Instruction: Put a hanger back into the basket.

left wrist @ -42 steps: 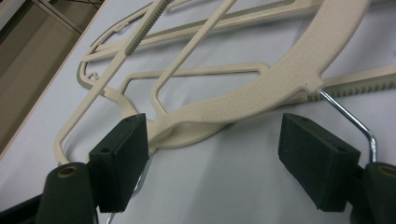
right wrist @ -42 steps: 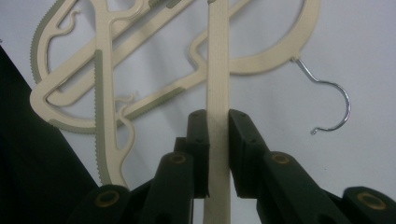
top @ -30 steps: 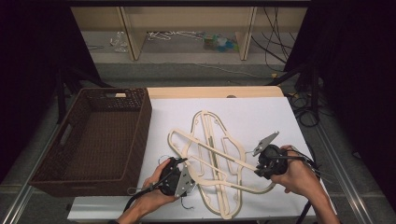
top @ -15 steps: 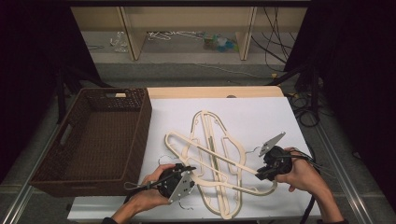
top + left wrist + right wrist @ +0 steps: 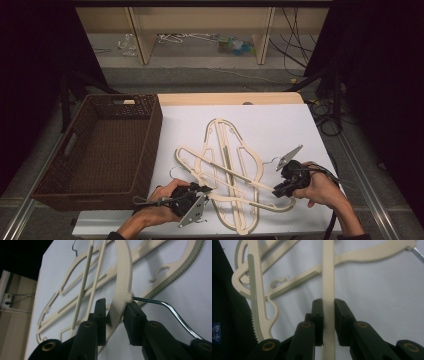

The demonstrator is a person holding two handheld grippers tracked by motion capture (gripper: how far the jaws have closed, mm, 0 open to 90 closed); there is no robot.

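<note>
Several cream plastic hangers (image 5: 227, 160) with metal hooks lie crossed in a pile on the white table top (image 5: 280, 130). My left gripper (image 5: 206, 190) (image 5: 116, 312) is at the pile's near-left edge. Its jaws have just been closing and now pinch a hanger (image 5: 121, 277) at its neck, where the wire hook (image 5: 170, 308) comes out. My right gripper (image 5: 276, 192) (image 5: 328, 305) is shut on the flat bar of a hanger (image 5: 328, 272) at the pile's near-right end. I cannot tell whether both hold the same hanger.
A dark brown wicker basket (image 5: 150, 135) stands on the table's left side, close to the pile. Bare white surface lies beyond the hangers and to their right. Shelving and cables sit on the floor behind the table.
The left gripper's jaws have closed around the hanger's neck. The right hand has sunk a little towards the table, still gripping its hanger.
</note>
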